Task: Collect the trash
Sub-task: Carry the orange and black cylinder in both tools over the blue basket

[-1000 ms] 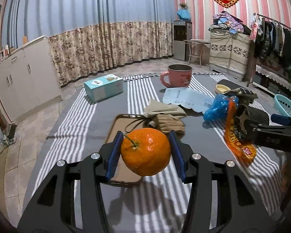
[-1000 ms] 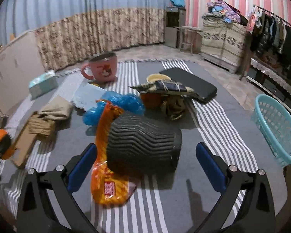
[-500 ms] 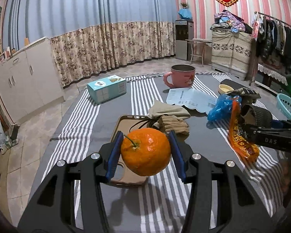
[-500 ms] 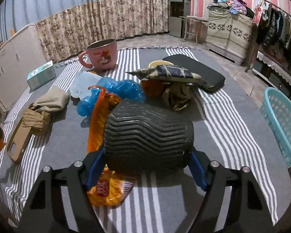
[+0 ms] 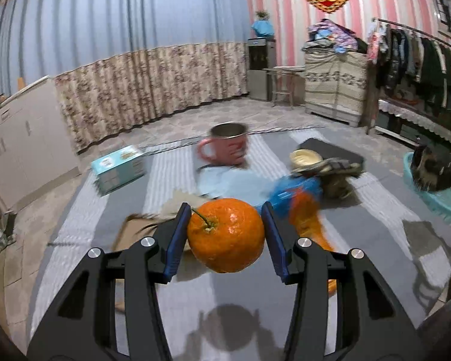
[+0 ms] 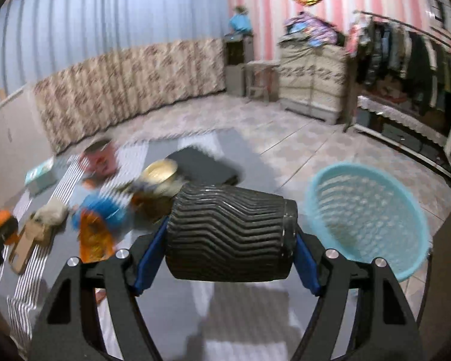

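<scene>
Two grips at once: your left gripper [image 5: 225, 234] has its blue jaws clamped on an orange [image 5: 225, 234] with a short stem, held clear above the grey striped cloth of the worktop [image 5: 180, 307], whose surface shows the fruit's shadow below. Your right gripper [image 6: 225, 237] has its jaws pressed against both ends of a black ribbed cup [image 6: 230, 234] lying sideways between them; those jaws have just been closing onto it. The cup hangs near the worktop's edge, just beside a light blue basket [image 6: 366, 222] that sits lower, off to the right. From your left wrist view the same basket [image 5: 442, 201] appears far right with the dark cup over its rim. Spread across the cloth behind the orange are a pink mug [image 5: 225, 147], a teal tissue box [image 5: 118, 170], a sheet of pale paper [image 5: 225, 183], a blue plastic bag [image 5: 297, 188], an orange snack wrapper [image 5: 309, 222] and a black pad [image 5: 330, 150]. Most of these are blurred.
</scene>
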`<state>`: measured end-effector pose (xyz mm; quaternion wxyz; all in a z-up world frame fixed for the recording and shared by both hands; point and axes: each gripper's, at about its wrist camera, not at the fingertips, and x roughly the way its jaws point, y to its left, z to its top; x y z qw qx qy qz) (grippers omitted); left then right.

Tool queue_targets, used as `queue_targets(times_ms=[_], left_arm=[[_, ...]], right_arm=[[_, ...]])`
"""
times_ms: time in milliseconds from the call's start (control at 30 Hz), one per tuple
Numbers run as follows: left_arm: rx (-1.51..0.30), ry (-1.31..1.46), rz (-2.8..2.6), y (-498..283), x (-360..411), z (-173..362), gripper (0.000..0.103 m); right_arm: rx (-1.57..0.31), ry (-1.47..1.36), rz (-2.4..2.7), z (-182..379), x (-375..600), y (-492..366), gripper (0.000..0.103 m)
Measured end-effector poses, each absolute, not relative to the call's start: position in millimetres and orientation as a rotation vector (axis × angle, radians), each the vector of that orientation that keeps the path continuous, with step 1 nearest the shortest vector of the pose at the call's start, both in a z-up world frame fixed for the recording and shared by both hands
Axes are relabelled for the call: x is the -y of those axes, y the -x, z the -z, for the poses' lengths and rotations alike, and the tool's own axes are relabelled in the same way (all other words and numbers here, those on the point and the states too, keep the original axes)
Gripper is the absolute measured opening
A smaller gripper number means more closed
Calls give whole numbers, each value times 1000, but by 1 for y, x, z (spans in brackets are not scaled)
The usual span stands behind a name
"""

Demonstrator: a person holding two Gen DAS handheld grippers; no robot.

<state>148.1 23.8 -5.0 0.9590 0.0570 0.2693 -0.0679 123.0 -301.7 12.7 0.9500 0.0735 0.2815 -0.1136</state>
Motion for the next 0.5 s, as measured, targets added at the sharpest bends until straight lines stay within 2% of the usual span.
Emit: queue_targets(times_ms=[300, 500], left_arm=[[-511, -138, 299, -167, 83, -14, 47], [-518, -128, 377, -185, 147, -16, 47]], right_arm=[[-514, -248, 398, -37, 445, -116, 74], [-508, -239, 473, -16, 498, -122, 74]])
